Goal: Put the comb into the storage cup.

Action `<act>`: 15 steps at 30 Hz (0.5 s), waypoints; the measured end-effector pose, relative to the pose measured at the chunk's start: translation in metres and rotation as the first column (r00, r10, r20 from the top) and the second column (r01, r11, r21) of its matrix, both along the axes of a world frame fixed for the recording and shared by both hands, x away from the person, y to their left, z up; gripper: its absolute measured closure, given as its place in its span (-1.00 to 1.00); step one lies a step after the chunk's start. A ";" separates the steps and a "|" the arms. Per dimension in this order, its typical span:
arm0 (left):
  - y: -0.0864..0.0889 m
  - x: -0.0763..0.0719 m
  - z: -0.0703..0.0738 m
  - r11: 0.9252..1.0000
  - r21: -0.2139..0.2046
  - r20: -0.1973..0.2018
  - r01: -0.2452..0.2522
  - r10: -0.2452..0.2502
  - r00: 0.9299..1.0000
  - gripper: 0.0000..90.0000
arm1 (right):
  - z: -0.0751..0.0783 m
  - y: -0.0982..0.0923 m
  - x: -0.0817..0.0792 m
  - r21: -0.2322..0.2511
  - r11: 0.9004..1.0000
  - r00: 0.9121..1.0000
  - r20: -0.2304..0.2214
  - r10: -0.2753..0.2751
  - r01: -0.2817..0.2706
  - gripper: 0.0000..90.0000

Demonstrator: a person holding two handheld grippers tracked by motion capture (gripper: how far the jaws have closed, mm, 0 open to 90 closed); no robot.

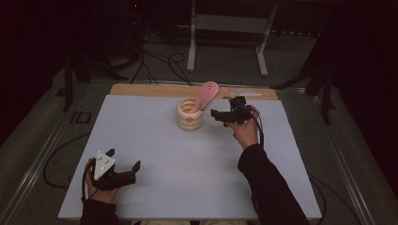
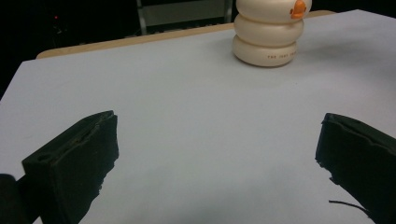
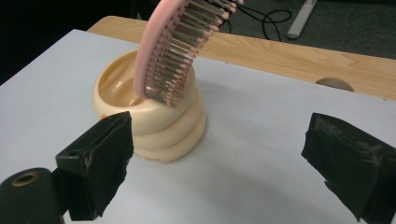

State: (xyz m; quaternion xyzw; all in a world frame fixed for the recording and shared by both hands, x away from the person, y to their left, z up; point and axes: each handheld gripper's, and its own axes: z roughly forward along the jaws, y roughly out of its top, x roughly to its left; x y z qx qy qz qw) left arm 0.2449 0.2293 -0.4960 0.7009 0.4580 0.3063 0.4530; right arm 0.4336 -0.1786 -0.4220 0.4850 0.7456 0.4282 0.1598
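— At the far middle of the bench (image 1: 155,140): a cream ribbed holder (image 1: 190,115), three stacked rings, with a small orange mark on its side. A pink hairbrush (image 1: 205,95) stands in it, handle down, head leaning out over the rim to the right.

— And the right gripper (image 1: 217,114)?

— Held just beside the holder, on its right, jaws apart, nothing between them. In the right gripper view the brush bristles (image 3: 180,51) face the camera, above the holder's rim.

— The left one?

— The left gripper (image 1: 126,163) sits low at the near left corner, well apart from the holder, jaws wide and empty.

— Surface?

— A pale grey-white sheet laid over a wooden top (image 1: 155,89); a strip of bare wood shows along the far edge. The room is dark; grey floor with black cables (image 1: 159,63), and a white frame's legs (image 1: 191,47) behind the bench.
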 end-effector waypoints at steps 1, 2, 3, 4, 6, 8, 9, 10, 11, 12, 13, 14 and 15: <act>0.000 0.000 0.000 1.000 0.001 0.000 0.000 0.000 1.000 -1.00 | 0.000 -0.001 -0.002 0.006 1.000 1.000 0.003 0.001 -0.001 -0.82; 0.000 0.000 0.000 1.000 0.000 0.000 0.001 -0.001 1.000 -1.00 | 0.000 -0.003 -0.003 0.016 1.000 1.000 0.005 0.001 -0.001 -0.82; 0.000 0.000 0.000 1.000 0.000 0.000 0.001 -0.001 1.000 -1.00 | 0.000 -0.003 -0.003 0.016 1.000 1.000 0.005 0.001 -0.001 -0.82; -0.001 0.000 0.000 1.000 0.001 0.000 0.002 -0.002 1.000 -1.00 | 0.000 -0.004 -0.005 0.027 1.000 1.000 0.005 -0.001 0.001 -0.82; -0.001 0.000 0.000 1.000 0.003 -0.001 0.002 -0.002 1.000 -1.00 | 0.000 -0.005 -0.008 0.034 0.999 1.000 0.012 0.000 0.000 -0.81; -0.001 0.000 0.000 1.000 0.002 0.000 0.002 -0.002 1.000 -1.00 | 0.000 -0.005 -0.011 0.017 1.000 1.000 0.024 0.002 -0.002 -0.81; -0.001 0.000 0.000 1.000 0.002 0.000 0.001 -0.001 1.000 -1.00 | 0.000 -0.004 -0.014 0.002 1.000 0.999 0.036 0.003 -0.003 -0.81; -0.001 0.000 0.000 1.000 0.001 0.000 0.002 -0.002 1.000 -1.00 | 0.000 -0.004 -0.015 -0.005 1.000 0.999 0.044 0.008 -0.007 -0.81; -0.001 0.000 -0.001 1.000 0.000 0.000 0.001 -0.001 1.000 -1.00 | 0.001 -0.004 -0.018 -0.015 1.000 0.999 0.052 0.011 -0.010 -0.81; -0.001 0.000 -0.001 1.000 0.000 -0.001 0.002 -0.002 1.000 -1.00 | 0.001 -0.004 -0.020 -0.024 1.000 0.998 0.063 0.014 -0.013 -0.81; -0.001 0.000 -0.001 1.000 0.000 -0.001 0.001 -0.001 1.000 -1.00 | 0.001 -0.004 -0.023 -0.031 0.999 0.997 0.073 0.018 -0.016 -0.81; -0.001 0.000 -0.001 1.000 0.000 0.000 0.002 -0.002 1.000 -1.00 | 0.001 -0.004 -0.026 -0.033 0.999 0.997 0.081 0.021 -0.019 -0.81; -0.001 0.000 -0.001 1.000 0.000 0.000 0.002 -0.002 1.000 -1.00 | 0.000 -0.005 -0.028 -0.037 0.999 0.996 0.086 0.023 -0.020 -0.81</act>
